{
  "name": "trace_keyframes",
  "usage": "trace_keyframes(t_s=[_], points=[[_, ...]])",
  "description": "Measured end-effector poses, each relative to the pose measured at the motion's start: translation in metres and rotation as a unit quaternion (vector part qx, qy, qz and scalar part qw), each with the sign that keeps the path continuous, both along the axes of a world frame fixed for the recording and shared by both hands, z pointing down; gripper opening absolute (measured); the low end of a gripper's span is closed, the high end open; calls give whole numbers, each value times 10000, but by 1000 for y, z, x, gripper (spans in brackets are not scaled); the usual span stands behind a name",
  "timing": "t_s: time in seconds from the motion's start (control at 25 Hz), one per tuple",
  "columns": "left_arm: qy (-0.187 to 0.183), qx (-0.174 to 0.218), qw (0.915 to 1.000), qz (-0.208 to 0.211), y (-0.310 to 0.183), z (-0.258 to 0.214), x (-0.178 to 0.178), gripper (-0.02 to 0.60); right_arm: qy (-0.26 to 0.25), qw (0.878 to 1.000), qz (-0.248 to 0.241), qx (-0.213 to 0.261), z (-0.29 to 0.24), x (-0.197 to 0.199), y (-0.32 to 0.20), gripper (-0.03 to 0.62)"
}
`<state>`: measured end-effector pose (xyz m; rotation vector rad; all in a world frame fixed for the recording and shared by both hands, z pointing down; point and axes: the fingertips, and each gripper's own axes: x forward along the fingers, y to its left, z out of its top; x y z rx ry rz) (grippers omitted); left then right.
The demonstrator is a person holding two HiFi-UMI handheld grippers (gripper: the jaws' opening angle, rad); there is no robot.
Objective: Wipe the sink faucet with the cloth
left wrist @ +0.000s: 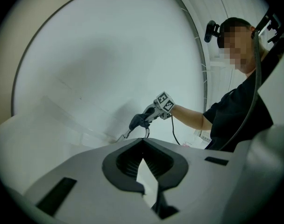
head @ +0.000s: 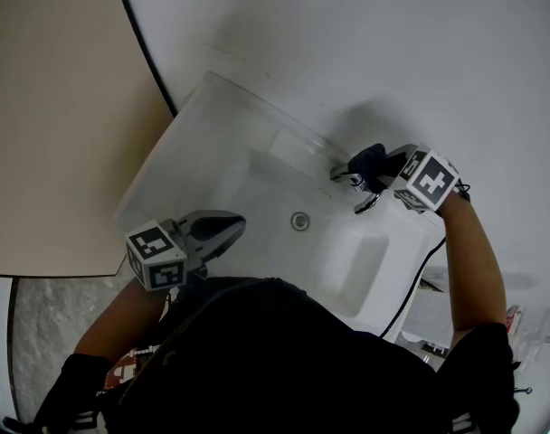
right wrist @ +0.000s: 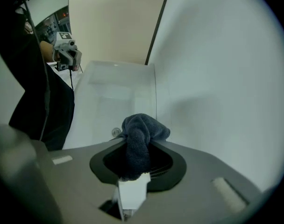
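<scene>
Faucet [head: 366, 204] and cloth [head: 367, 161] meet at the right end of the white sink [head: 248, 179]. At the left, the left hand-held gripper [head: 239, 223] hangs over the basin's near edge and points level across it; its jaws are pressed together with nothing between them, and it touches nothing. The drain [head: 299, 221] lies in the middle of the basin floor. Further right, at the back rim by the wall, the right hand-held gripper [head: 384, 165] points steeply down, its jaws partly apart and clamped on the bunched dark cloth. The cloth bulges out past the jaw tips and appears to rest on the top of the chrome faucet.
</scene>
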<state>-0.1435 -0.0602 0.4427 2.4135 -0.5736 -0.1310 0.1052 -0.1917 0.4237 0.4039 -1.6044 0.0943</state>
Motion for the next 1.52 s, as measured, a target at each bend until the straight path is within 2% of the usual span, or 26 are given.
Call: trace_keyframes(t_s=[0.16,0.32,0.68,0.88,1.04,1.16,1.28,1.4,1.52], points=[[6,52,10000,-16,0,0,-6,0,760,9970,-28,-155,18,-1,-22,80],[117,-4,9999,-89,1,-1,-11,0,1482,9880,-148,-416,37,1,-36,80],[107,-79,9996,-257,5,11,-24,0,2932,9489,-455,-1072,90,13,-48,80],[73,-114,9991,-411,8,18,-38,0,3317,9316,-714,-1308,132,15,-49,80],[55,-193,9982,-556,8,24,-50,0,3334,9274,-1079,-1308,153,11,-51,80],[81,-282,9973,-676,7,32,-57,0,3509,9170,-1274,-1408,162,6,-52,80],[193,-295,9969,-698,8,37,-59,0,3591,9106,-1344,-1543,179,-1,-53,80],[145,-301,9967,-736,9,41,-63,0,3684,9057,-1300,-1647,206,1,-44,79],[127,-332,9961,-807,9,47,-69,0,3986,8920,-1433,-1580,234,9,-39,79]])
